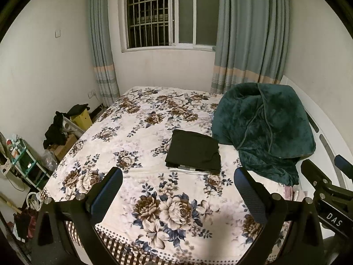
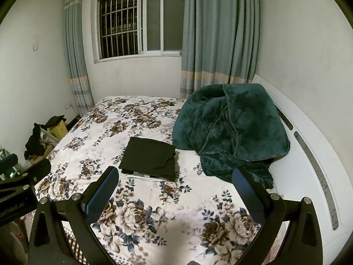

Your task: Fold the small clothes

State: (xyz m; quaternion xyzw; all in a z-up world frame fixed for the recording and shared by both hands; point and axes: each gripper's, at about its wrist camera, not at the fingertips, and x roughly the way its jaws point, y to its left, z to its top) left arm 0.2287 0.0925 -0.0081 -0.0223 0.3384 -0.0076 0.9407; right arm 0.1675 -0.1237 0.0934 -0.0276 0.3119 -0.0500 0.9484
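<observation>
Both claws, left [image 1: 177, 183] and right [image 2: 175, 182], hung spread wide and empty above the near bed [image 1: 154, 198]. Mid-bed lay folded black clothes [image 1: 194, 151], mostly hiding a striped piece [image 1: 187, 169]. A green blanket [image 1: 264, 128] was heaped behind.

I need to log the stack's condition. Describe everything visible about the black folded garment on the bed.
The black folded garment is a plain, matte, soft-looking cloth folded into a neat, flat rectangle. It lies on top of a lighter folded piece whose edge pokes out at its near side, both on the floral bedspread. The green plush blanket sits close beside it. Neither gripper touches it.
</observation>
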